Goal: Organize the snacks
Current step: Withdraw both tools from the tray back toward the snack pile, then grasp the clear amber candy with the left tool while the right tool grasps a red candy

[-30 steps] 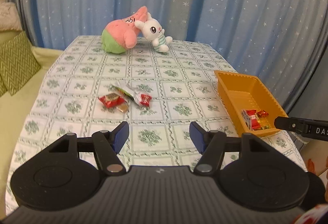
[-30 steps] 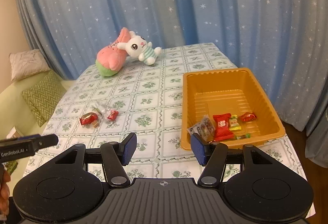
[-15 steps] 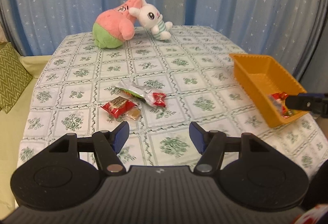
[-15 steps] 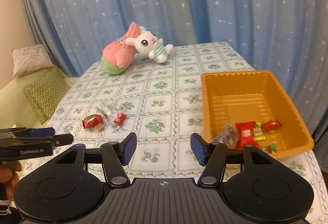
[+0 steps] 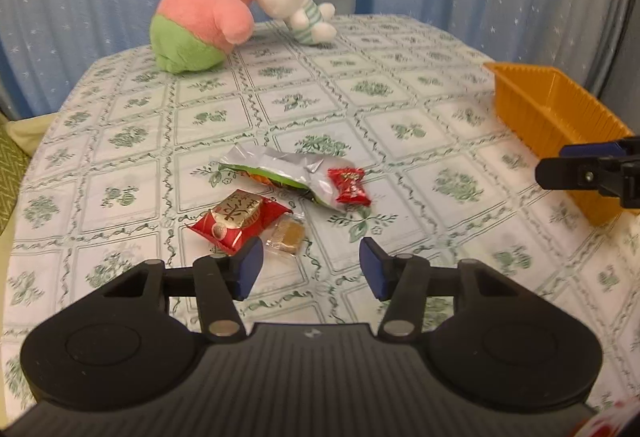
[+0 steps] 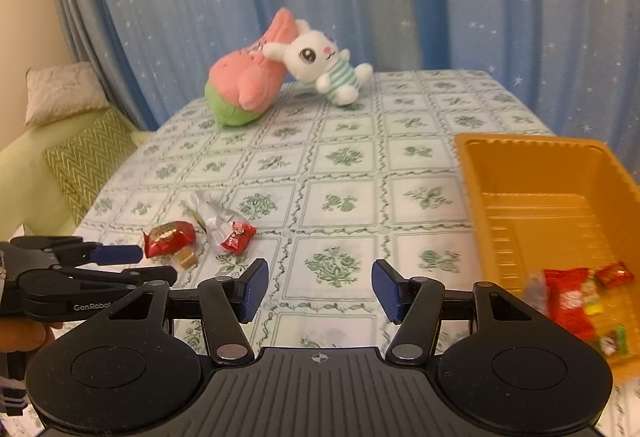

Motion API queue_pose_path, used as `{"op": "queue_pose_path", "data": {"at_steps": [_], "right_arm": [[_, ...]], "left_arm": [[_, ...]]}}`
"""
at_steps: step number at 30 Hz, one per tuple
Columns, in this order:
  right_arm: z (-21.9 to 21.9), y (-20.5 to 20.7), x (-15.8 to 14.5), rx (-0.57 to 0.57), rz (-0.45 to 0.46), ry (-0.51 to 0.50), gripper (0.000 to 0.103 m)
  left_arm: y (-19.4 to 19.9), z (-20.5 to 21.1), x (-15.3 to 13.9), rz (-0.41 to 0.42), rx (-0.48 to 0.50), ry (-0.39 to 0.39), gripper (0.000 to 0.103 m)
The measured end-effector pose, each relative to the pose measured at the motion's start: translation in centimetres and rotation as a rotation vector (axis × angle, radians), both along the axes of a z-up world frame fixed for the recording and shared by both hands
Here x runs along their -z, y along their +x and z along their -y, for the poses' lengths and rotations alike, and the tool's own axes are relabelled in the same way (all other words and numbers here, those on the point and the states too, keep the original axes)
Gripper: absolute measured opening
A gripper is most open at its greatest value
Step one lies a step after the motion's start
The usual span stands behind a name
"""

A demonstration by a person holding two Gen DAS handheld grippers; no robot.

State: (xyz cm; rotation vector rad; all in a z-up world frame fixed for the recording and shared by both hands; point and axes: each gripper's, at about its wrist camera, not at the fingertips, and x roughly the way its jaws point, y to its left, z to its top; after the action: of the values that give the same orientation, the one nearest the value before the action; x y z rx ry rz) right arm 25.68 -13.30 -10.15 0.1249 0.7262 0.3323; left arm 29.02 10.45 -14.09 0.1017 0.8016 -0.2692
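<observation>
Loose snacks lie on the tablecloth just ahead of my left gripper point(image 5: 310, 269): a red-and-gold packet point(image 5: 240, 217), a small tan candy point(image 5: 286, 235), a silver-and-green packet point(image 5: 288, 175) and a small red candy point(image 5: 350, 186). The left jaws are closing, with nothing between the pads. The tan candy sits just beyond the left pad. My right gripper point(image 6: 320, 291) stands open and empty over bare cloth. To its right, the orange basket point(image 6: 540, 173) holds several wrapped snacks point(image 6: 568, 297). The right wrist view shows the left gripper point(image 6: 140, 263) beside the red-and-gold packet point(image 6: 170, 237).
A pink-and-green plush point(image 5: 200, 25) and a white bunny plush point(image 5: 296, 5) lean together at the table's far edge, in front of a blue starred curtain. Green cushions point(image 6: 88, 157) lie on a sofa off the table's left side. The right gripper point(image 5: 552, 162) hovers near the basket point(image 5: 560, 125).
Both grippers moved forward and down toward the loose snacks, which now look larger. The left jaws have narrowed. The basket has slid to the right edge of both views.
</observation>
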Motion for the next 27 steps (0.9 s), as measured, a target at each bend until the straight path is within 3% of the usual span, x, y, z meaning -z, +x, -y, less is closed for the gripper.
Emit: {"op": "queue_pose_path", "data": {"at_steps": [9,15,23,27], "right_arm": [[-1.6,2.8,3.0,-0.013,-0.030,-0.017,0.058],[-2.3,3.7,3.8,-0.013,-0.036,-0.017,0.058],[-4.0,4.9,4.0,-0.033,-0.033,-0.007,0.058],[-5.6,5.7,4.0,-0.057,-0.022,0.009,0.058]], "left_arm": [[2.6,-0.2,1.6,0.009,0.025,0.008,0.046],[3.3,0.0,2.3,-0.024,0.031,0.024,0.025],[3.2,-0.3,2.2,-0.046,-0.007,0.019,0.019],[2.1,-0.7,1.6,-0.049,-0.053,-0.020,0.019]]}}
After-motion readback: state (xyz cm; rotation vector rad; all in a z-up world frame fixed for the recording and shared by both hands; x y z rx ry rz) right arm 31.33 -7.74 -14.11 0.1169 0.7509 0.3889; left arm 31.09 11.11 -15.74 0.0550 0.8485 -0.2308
